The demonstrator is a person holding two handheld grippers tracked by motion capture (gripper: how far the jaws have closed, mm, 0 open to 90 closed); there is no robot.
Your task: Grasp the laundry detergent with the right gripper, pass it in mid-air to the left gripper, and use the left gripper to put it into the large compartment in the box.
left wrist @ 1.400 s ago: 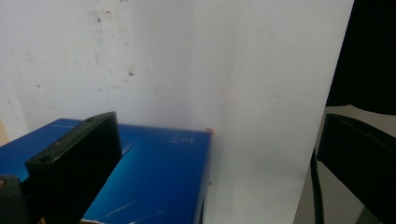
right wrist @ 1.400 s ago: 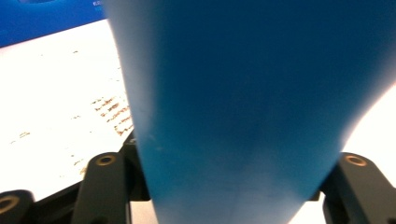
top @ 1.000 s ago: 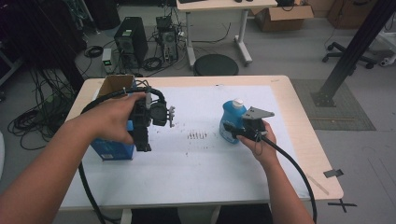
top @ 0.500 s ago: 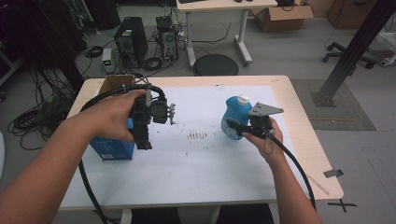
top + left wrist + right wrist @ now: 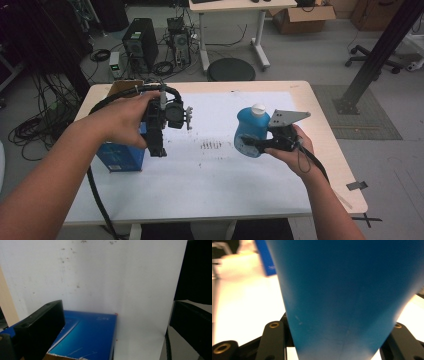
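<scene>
1. Where the light wooden bench [image 5: 327,150] carries a white sheet [image 5: 220,165] with small dark specks in front of both tools, we see a grey floor beyond it with a computer tower [image 5: 137,49], loose cables, a round black stool [image 5: 231,69], a second table [image 5: 235,6] and a cardboard box [image 5: 304,12].
2. In the high view we find the right tool [image 5: 250,144] lifted above the sheet, its jaws clamped around the lower body of a blue bottle [image 5: 251,131] with a white cap [image 5: 258,109]; the bottle stands roughly upright in the grip.
3. The right gripper view gives us what the high view cannot: the bottle's blue wall [image 5: 342,295] sits right between the two black jaws, pressed on both sides. We cannot tell whether anything is in the bottle.
4. From above, we see the left tool [image 5: 156,147] held over a blue box [image 5: 119,154], pointing down and towards the person.
5. The left gripper view shows us its jaws spread wide with nothing between them, the blue box [image 5: 87,337] just below and the white sheet past it. We cannot see into the box.
6. The bottle is well apart from the left tool, off to its right side.
</scene>
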